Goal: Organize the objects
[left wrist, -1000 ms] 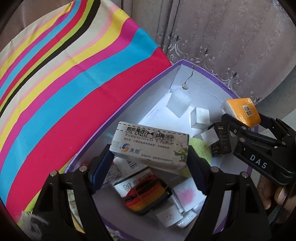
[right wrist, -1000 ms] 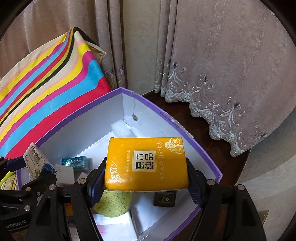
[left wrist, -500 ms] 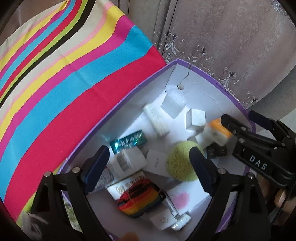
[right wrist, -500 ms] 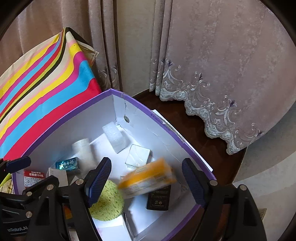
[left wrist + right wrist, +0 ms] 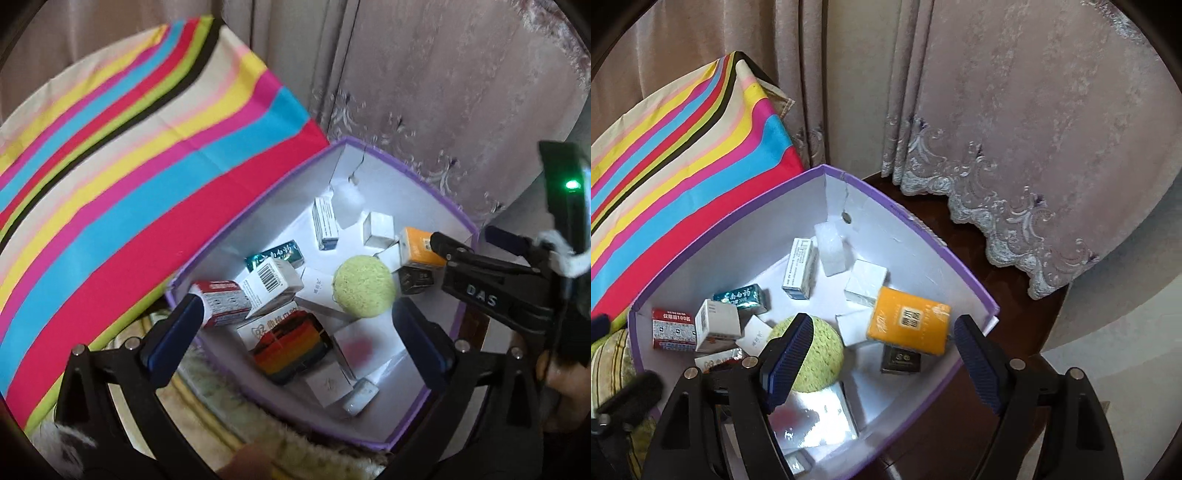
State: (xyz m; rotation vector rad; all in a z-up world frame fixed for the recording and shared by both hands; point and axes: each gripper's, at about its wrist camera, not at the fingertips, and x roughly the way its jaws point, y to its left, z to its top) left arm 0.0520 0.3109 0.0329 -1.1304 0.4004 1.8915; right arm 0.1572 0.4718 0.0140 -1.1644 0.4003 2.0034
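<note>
A white box with a purple rim (image 5: 436, 201) (image 5: 916, 225) holds several small packages. The white medicine carton (image 5: 325, 223) (image 5: 799, 273) lies loose near its far corner. The orange tissue pack (image 5: 419, 247) (image 5: 908, 321) rests against the right wall, on top of other boxes. My left gripper (image 5: 295, 343) hovers above the box with its jaws opening and nothing between them. My right gripper (image 5: 882, 358) (image 5: 469, 240) stands open over the box's right side, its pads clear of the tissue pack.
A green sponge ball (image 5: 364, 286) (image 5: 812, 354), a rainbow-striped item (image 5: 291, 347), a red-and-white box (image 5: 672, 328) and a teal box (image 5: 740, 297) also lie inside. A striped cloth (image 5: 129, 166) lies to the left, a curtain (image 5: 1034, 110) behind, and dark wood (image 5: 997, 266) under the box.
The left gripper let go of the white medicine carton and the right let go of the orange tissue pack. Both dropped into the box. Both grippers widened and drew back upward.
</note>
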